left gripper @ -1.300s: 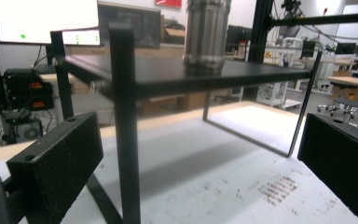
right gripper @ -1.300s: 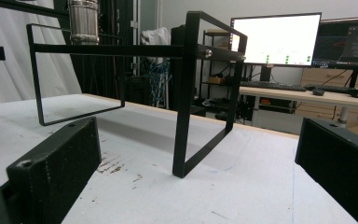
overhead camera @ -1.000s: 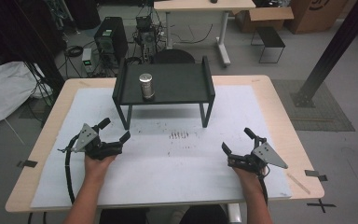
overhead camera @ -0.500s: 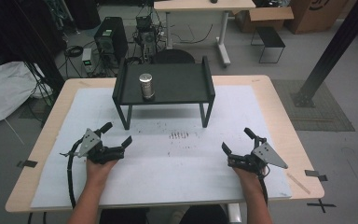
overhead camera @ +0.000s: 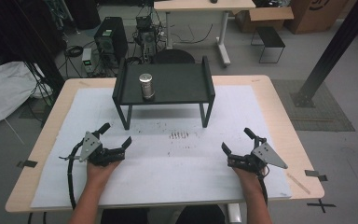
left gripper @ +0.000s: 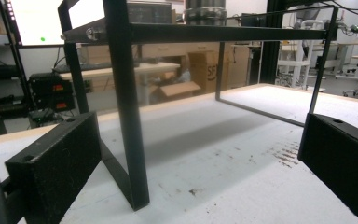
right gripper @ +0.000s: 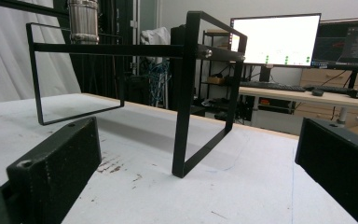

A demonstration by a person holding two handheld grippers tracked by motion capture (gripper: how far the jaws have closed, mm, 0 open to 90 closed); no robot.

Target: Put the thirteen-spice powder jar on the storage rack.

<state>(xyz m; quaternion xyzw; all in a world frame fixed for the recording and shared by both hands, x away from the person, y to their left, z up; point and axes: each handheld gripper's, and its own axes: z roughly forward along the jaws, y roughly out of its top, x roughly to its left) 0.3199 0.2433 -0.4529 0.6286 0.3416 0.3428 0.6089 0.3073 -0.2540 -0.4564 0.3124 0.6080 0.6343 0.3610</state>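
High view: your left gripper [overhead camera: 114, 136] and right gripper [overhead camera: 235, 141] rest on the bench [overhead camera: 270, 100] (jaws wide, empty); the can [overhead camera: 145, 85], seemingly steel, tops the rack [overhead camera: 177, 84].

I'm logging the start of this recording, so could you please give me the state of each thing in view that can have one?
Left gripper: open, empty, low over the mat in front of the rack.
Right gripper: open, empty, low over the mat.
Metal canister: upright on the rack's top, left of middle, untouched.
Black rack: standing level on its legs on the mat.
White mat: flat, with dark smudges near the middle.
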